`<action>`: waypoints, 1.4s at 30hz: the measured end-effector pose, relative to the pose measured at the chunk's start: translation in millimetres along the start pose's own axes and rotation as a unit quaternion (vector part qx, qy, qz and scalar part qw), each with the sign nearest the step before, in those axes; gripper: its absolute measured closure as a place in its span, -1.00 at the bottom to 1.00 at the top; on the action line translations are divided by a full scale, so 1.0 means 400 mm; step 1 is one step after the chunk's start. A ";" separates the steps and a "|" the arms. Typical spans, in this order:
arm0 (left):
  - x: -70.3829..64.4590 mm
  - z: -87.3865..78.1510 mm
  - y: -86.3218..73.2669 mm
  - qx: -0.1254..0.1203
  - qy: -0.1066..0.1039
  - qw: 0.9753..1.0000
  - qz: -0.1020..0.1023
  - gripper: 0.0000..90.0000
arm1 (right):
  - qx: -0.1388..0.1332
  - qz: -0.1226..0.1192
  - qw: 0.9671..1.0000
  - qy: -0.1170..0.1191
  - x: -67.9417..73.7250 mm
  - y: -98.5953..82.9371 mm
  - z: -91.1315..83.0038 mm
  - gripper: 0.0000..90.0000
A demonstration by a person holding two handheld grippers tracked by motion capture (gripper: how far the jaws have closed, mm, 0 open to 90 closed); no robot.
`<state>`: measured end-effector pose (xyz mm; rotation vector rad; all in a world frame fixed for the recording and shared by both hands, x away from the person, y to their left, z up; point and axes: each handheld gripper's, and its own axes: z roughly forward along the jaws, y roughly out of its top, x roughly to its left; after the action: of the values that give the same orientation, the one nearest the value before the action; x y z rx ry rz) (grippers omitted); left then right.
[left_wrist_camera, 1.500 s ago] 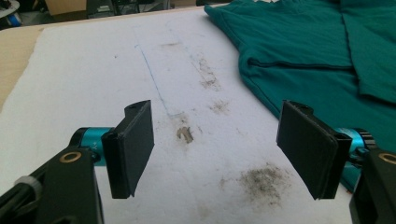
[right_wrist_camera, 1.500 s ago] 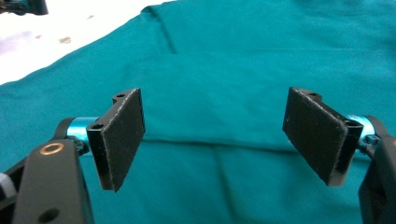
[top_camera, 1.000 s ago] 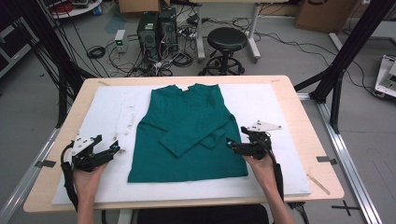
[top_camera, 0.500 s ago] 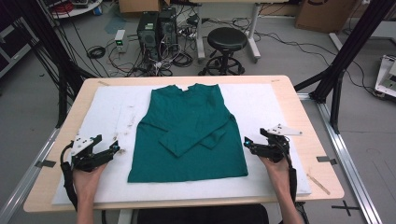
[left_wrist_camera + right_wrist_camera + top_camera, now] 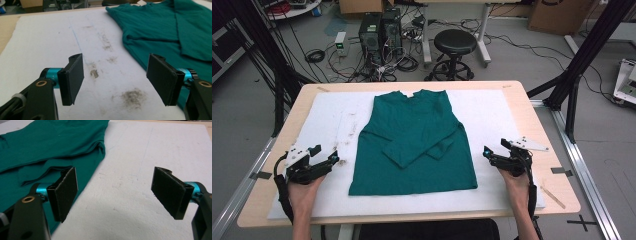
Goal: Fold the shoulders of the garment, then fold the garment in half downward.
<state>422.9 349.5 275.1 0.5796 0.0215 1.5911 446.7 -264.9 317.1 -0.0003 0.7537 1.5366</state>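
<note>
A green long-sleeved shirt (image 5: 414,142) lies flat on the white foam sheet (image 5: 497,115), both sleeves folded across its front. My left gripper (image 5: 329,157) rests on the sheet just left of the shirt's lower hem, open, with bare stained foam between its pads (image 5: 73,78). The shirt's left edge (image 5: 160,27) runs up beside its right pad. My right gripper (image 5: 487,152) sits right of the shirt, apart from it, open and holding nothing. Its left pad (image 5: 65,192) stands close to the shirt's side edge (image 5: 62,142).
The foam sheet covers a wooden table (image 5: 557,165). Dirty smudges (image 5: 131,96) mark the foam left of the shirt. Behind the table stand a black stool (image 5: 455,42), computer towers (image 5: 379,27) and tangled cables. Black frame struts (image 5: 584,55) rise at both sides.
My right gripper has drawn back to the right, away from the shirt's lower right edge, and now rests on bare foam. The left gripper has stayed put.
</note>
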 end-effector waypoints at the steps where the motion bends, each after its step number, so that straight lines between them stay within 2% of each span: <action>1: -0.004 -0.003 0.004 -0.002 -0.004 1.000 0.002 -0.32 | 0.001 0.001 1.000 -0.001 -0.001 0.000 0.000 -0.52; 4: -0.013 -0.006 0.012 -0.004 -0.012 1.000 0.007 -0.30 | 0.004 0.002 1.000 -0.001 -0.003 -0.002 0.003 -0.52; 12: -0.036 0.007 0.023 0.013 -0.035 0.999 0.017 -0.28 | 0.014 0.000 1.000 0.007 -0.001 -0.005 0.009 -0.50; 18: -0.062 0.018 0.032 0.021 -0.041 0.999 0.029 -0.26 | 0.013 -0.001 1.000 0.008 0.002 -0.003 0.006 -0.48; 20: -0.070 0.023 0.034 0.030 -0.039 0.998 0.027 -0.26 | 0.015 0.000 1.000 0.008 0.002 -0.003 0.007 -0.48; 24: -0.085 0.036 0.038 0.045 -0.046 0.998 0.005 -0.24 | 0.017 -0.002 1.000 0.012 0.006 -0.003 0.009 -0.48; 27: -0.097 0.047 0.043 0.058 -0.058 0.997 -0.003 -0.20 | 0.018 -0.004 1.000 0.015 0.010 -0.002 0.011 -0.47; 29: -0.108 0.056 0.044 0.077 -0.061 0.995 -0.004 -0.12 | 0.018 -0.005 1.000 0.014 0.012 -0.001 0.012 -0.47; 33: -0.133 0.077 0.042 0.112 -0.052 0.992 0.012 0.00 | 0.019 -0.005 1.000 0.013 0.014 0.001 0.013 -0.47; 37: -0.146 0.096 0.037 0.135 -0.038 0.990 0.007 0.02 | 0.023 -0.006 1.000 0.012 0.016 0.001 0.013 -0.46; 42: -0.160 0.117 0.035 0.147 -0.008 0.989 0.003 0.03 | 0.040 -0.015 0.999 0.006 0.030 0.002 0.022 -0.44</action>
<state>426.7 272.6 298.5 0.8209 0.2459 1.6005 448.0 -250.0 319.3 0.0384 0.8200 1.4778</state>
